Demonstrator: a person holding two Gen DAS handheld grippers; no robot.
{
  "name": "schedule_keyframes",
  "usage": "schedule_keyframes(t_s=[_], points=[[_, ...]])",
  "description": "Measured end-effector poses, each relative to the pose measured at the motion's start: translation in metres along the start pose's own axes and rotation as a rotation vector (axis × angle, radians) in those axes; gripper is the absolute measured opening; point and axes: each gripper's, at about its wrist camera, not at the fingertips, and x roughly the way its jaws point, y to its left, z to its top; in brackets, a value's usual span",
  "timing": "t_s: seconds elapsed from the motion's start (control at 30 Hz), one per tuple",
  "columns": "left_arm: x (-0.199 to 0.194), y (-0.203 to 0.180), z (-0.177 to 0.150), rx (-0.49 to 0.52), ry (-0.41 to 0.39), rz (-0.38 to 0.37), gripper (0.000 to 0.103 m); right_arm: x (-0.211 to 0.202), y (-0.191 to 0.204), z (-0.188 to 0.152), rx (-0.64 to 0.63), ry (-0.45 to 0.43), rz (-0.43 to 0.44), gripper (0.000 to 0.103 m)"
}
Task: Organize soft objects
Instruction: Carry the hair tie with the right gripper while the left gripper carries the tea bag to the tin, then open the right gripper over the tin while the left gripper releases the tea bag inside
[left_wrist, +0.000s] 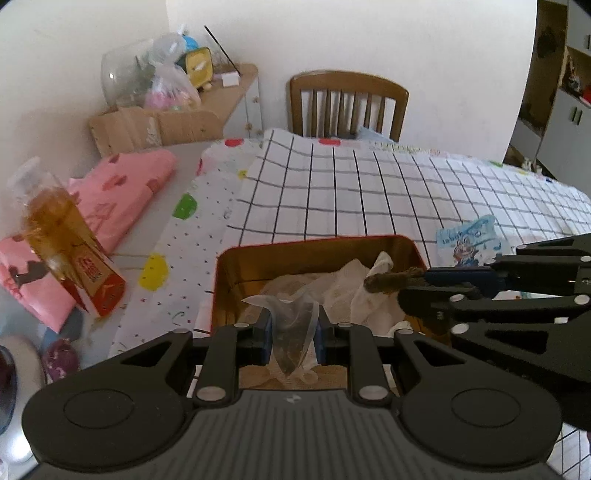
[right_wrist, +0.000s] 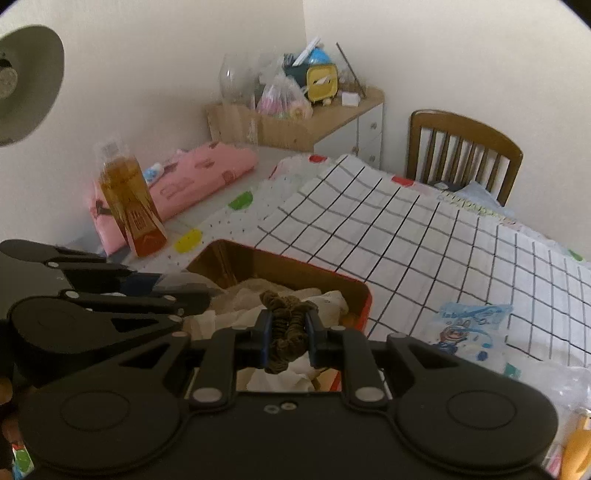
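While both grippers hung over the tin, this was the risk picture:

Left gripper (left_wrist: 293, 334): pinched a crumpled clear plastic bag (left_wrist: 293, 332) between its blue pads, over the near end of the red tin (left_wrist: 406, 242).
Right gripper (right_wrist: 289, 334): clamped on a brown scrunchie (right_wrist: 286, 332), above the tin's near right corner; in the left view it came in from the right, close to the other tool.
Tin contents: white cloths (left_wrist: 364, 295) already filled most of it, piled near rim height.
Risk, collision: the two tools were near each other over one small opening; a release move by either could have knocked the other.
Risk, bag: light and springy, it could have clung to a pad or unfolded and slid over the rim onto the checked cloth (left_wrist: 369, 192).
Risk, scrunchie: held near the corner, it could have landed on the rim and rolled off towards the blue printed packet (right_wrist: 469, 328).
Risk, tin: it sat on layered cloth, so a downward push could have shifted it.
Risk, bottle (left_wrist: 62, 243): the amber bottle stood well to the left; a wide left swing could have tipped it.
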Motion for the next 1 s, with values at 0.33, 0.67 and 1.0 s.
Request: schedule_keyframes(t_s=[0.33,0.67,1.0], points=[[0.030,-0.008,-0.006,0.020,0.085,-0.011,0.021,0.030,-0.009,-0.011,0.005,0.085,0.006,0.020],[0.045,-0.009,-0.014,0.022,0.136,-0.011,0.021,0.035,-0.014,-0.018,-0.007,0.111,0.030,0.024],[0.042,-0.005,-0.015,-0.002,0.125,-0.008,0.021,0.031,-0.015,-0.019,-0.007,0.099,0.057,0.030]])
